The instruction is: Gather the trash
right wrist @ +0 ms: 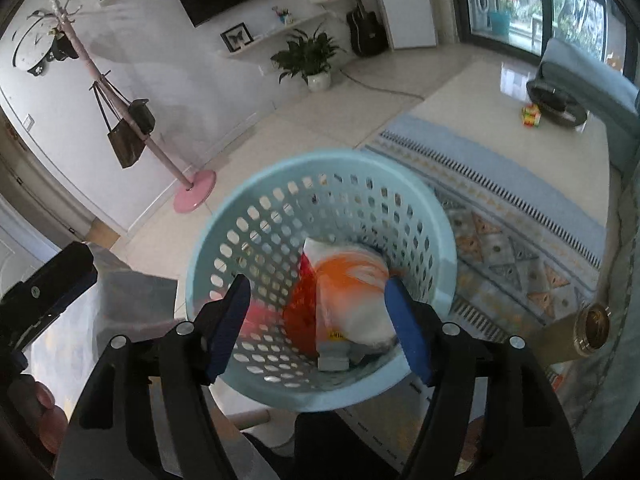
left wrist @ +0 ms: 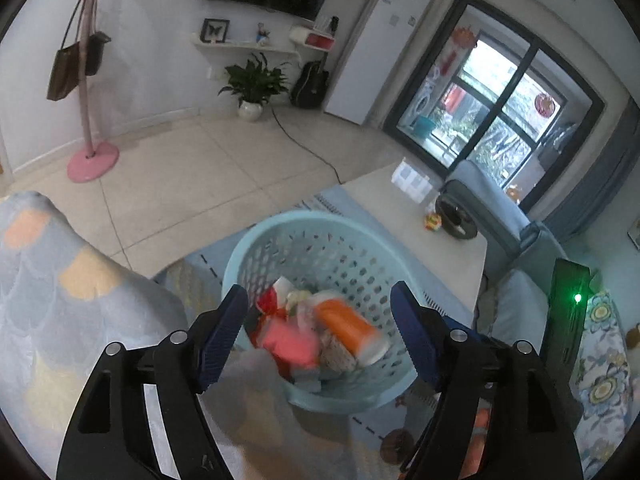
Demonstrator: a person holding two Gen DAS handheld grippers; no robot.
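A light blue perforated basket (left wrist: 280, 236) stands on the patterned rug and shows in both views (right wrist: 224, 232). It holds several pieces of trash: an orange and white bottle (left wrist: 348, 330), a pink packet (left wrist: 290, 340) and a red wrapper (left wrist: 267, 303). In the right wrist view the orange and white bottle (right wrist: 352, 288) is blurred with motion between the open fingers, above the basket's inside. My left gripper (left wrist: 320, 340) is open and empty over the basket's near rim. My right gripper (right wrist: 320, 328) is open over the basket. The left gripper also shows at the left edge of the right wrist view (right wrist: 44, 292).
A low white table (left wrist: 400, 216) holds a small colourful toy (left wrist: 433, 222) and a dark round tray (left wrist: 456, 216). A blanket-covered seat (left wrist: 60, 280) is at left, a blue sofa (left wrist: 496, 208) at right. A pink coat stand (left wrist: 90, 152), a potted plant (left wrist: 252, 84) and a brass-topped bottle (right wrist: 588, 328) stand around.
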